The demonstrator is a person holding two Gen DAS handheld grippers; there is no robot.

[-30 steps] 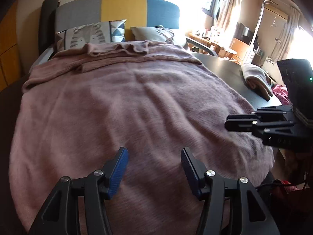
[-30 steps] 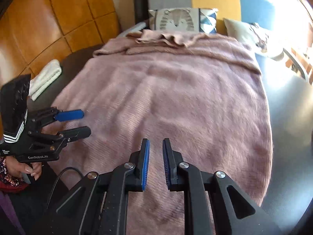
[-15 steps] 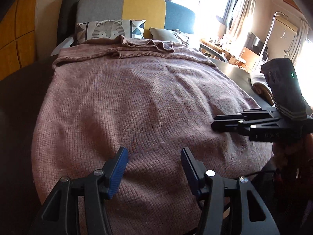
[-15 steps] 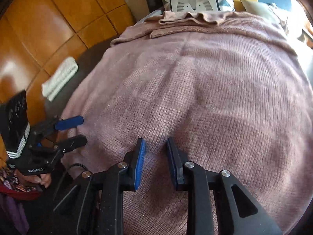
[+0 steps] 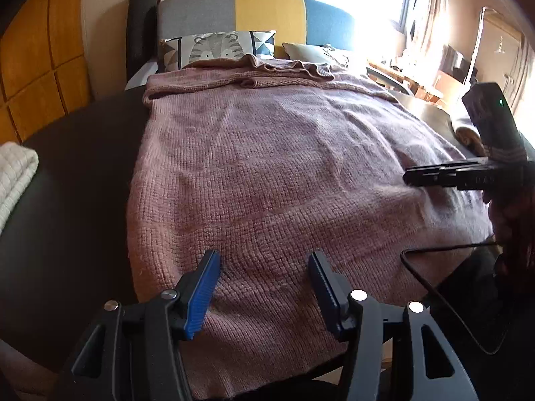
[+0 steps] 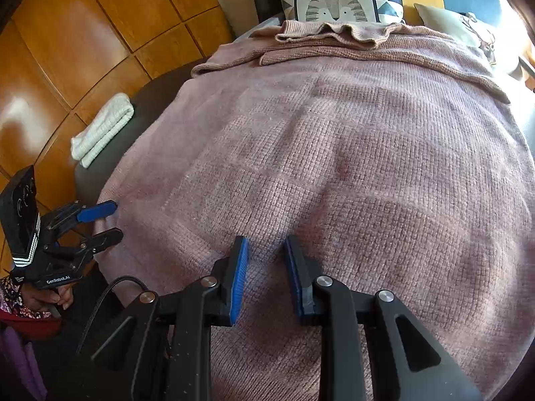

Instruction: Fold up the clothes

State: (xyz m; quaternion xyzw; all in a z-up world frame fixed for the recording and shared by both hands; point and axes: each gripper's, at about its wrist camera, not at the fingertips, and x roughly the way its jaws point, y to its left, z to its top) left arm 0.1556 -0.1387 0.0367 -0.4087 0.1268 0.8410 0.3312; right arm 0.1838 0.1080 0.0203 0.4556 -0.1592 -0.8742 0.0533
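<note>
- Dark round table (image 5: 73,180) carries one pink knitted garment (image 5: 267,173) spread flat across its middle.
- Two cushions (image 5: 217,48) lean far behind; one folded white towel (image 6: 102,130) lies far left.
- Left gripper (image 5: 264,287) fingers wide apart, empty, over the near hem.
- Right gripper (image 6: 265,274) fingers narrowly parted, gripping nothing.

The only legible marking is "GenRobot.AI", printed in white on the black body of the left gripper (image 6: 100,220), visible in the right wrist view. Lettering on the right gripper (image 5: 434,177) in the left wrist view is too dark to read.
</note>
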